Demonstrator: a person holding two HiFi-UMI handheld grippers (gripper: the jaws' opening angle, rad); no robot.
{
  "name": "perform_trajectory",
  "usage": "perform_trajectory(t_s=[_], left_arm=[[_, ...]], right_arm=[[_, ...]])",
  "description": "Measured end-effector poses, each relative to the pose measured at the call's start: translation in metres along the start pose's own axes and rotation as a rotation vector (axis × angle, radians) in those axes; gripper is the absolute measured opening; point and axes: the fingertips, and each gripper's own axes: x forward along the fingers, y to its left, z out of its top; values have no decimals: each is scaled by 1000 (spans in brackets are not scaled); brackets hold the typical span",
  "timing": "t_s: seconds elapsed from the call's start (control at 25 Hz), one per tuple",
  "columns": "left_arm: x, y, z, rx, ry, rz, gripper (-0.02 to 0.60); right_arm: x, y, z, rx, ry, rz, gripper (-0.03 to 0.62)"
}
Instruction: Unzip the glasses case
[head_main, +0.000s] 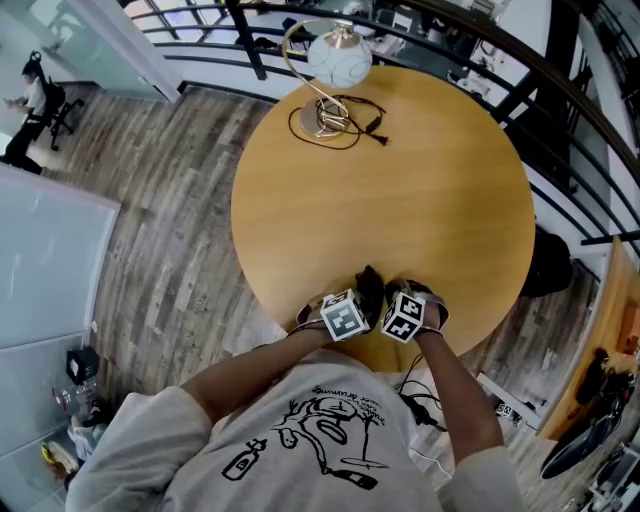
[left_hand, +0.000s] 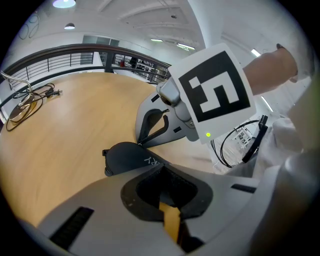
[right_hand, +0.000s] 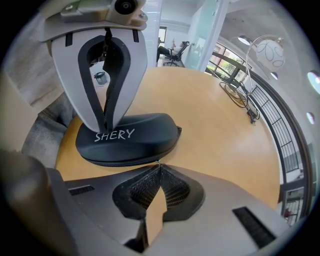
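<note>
While the round worktop (head_main: 400, 200) runs broad and bare toward the lamp (head_main: 338, 58), the glasses case (right_hand: 130, 140) lies well apart from that lamp, at the opposite rim, nearest the person. The seam looks zipped shut where visible, so the unzip is judged barely begun. The left gripper (right_hand: 107, 125) comes down on the lid beside the white lettering, jaws drawn together, tips bearing on the shell as a hold-down. Whether they nip any of the cover can't be told. The right gripper (right_hand: 159, 167) meets the seam with its jaws closed on the small metal zipper pull (right_hand: 159, 162), held only at the very tips. Main risk is that the hold-down is one narrow contact on a smooth, domed lid. A tug along the seam could spin the case under it, or skid it off the rim on the side away from the lamp. Second risk is the tab, which is tiny and barely inside the tips. If the pull strays from the line of the track, most likely where the zip curves round the case end, the tab may slip free or the slider bind.
</note>
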Motion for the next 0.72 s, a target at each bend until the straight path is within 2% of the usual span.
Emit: perform_trajectory(t_s=[0.72], left_arm=[[0,0,0,-19,-14,-2,6]], right_arm=[[8,-21,10,-139,38,-10,23]])
